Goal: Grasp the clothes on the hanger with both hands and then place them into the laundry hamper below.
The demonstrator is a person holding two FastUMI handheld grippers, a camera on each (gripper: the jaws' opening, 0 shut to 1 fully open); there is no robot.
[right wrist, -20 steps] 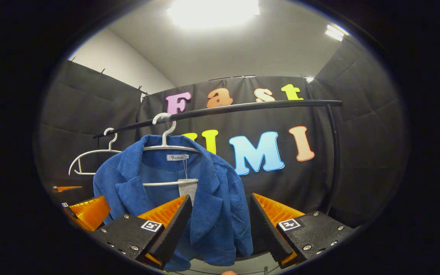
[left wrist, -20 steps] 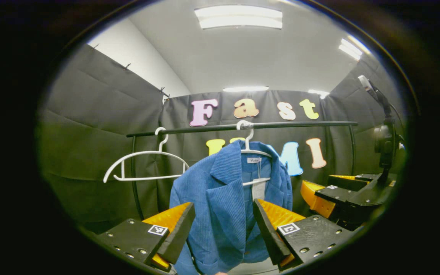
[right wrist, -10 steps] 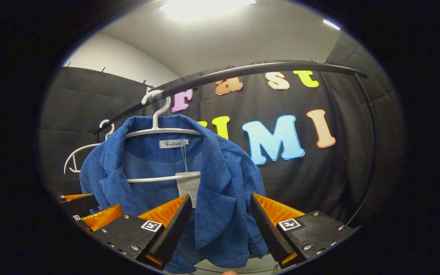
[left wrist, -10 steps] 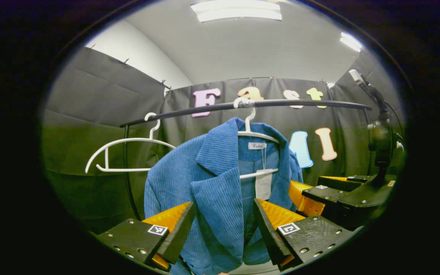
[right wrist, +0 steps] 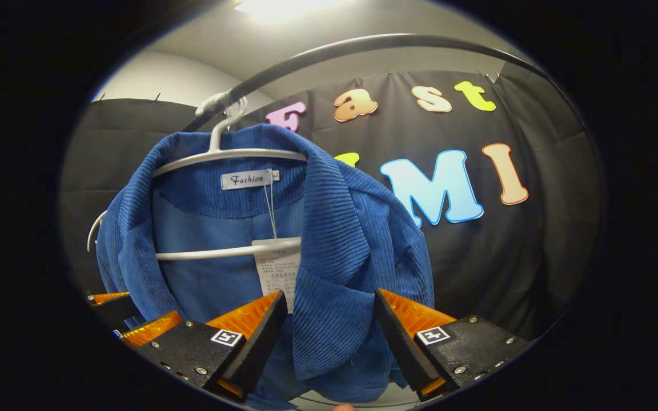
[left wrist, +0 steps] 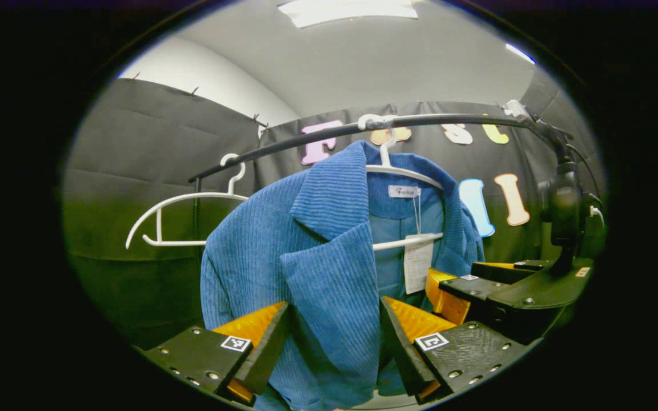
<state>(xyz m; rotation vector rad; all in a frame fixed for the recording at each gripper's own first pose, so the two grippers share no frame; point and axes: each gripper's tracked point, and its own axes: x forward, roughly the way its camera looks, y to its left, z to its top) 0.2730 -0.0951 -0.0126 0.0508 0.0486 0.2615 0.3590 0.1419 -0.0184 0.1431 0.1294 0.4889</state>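
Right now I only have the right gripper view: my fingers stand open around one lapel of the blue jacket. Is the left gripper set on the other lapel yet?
Observer: In the left gripper view, the left gripper is open. The other lapel of the blue jacket hangs between its fingers and is not pinched.
Operator: Is there anything beside the jacket on that side that I could snag?
Observer: Yes. An empty white hanger hangs from the rail, right next to the jacket's shoulder.
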